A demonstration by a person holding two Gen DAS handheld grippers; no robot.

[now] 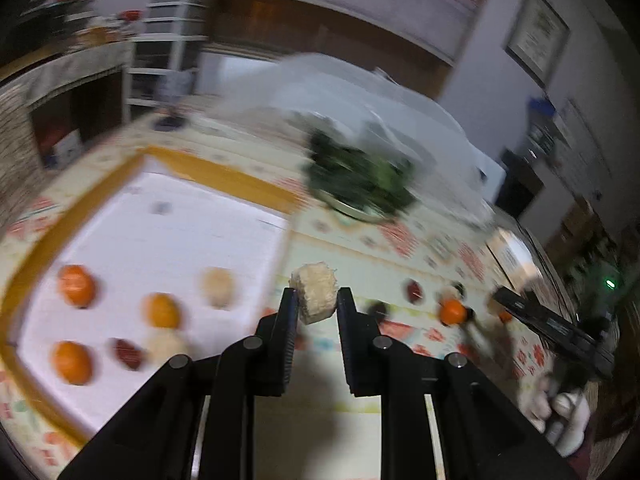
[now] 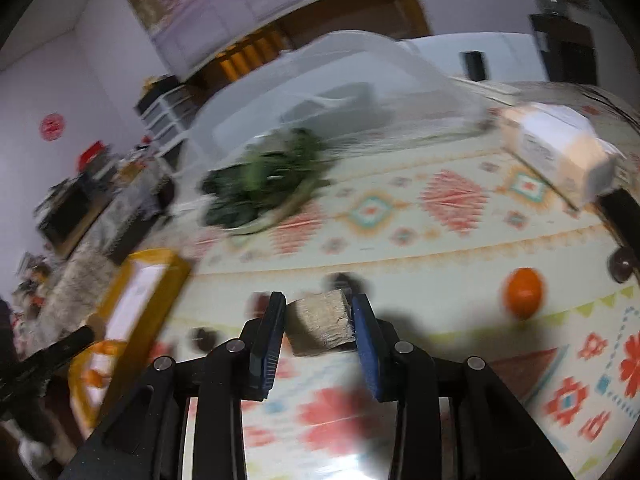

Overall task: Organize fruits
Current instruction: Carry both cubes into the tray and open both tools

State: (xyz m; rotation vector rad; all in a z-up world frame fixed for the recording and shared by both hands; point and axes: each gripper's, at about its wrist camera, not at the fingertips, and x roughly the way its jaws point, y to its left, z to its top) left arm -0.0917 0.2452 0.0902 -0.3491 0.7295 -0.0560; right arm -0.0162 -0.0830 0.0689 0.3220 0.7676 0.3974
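My left gripper is shut on a pale fibrous chunk, held in the air just right of the yellow-rimmed white tray. On the tray lie three oranges, a dark red fruit and two pale chunks. My right gripper is shut on a tan, blocky chunk above the patterned tablecloth. A loose orange lies to its right, with a dark round fruit beyond it. In the left wrist view another orange and dark fruits lie on the cloth.
A plate of dark leafy greens stands mid-table under a clear mesh cover. A cardboard box lies at the far right. The right hand's gripper body shows at the right of the left wrist view. Shelving and drawers line the wall behind.
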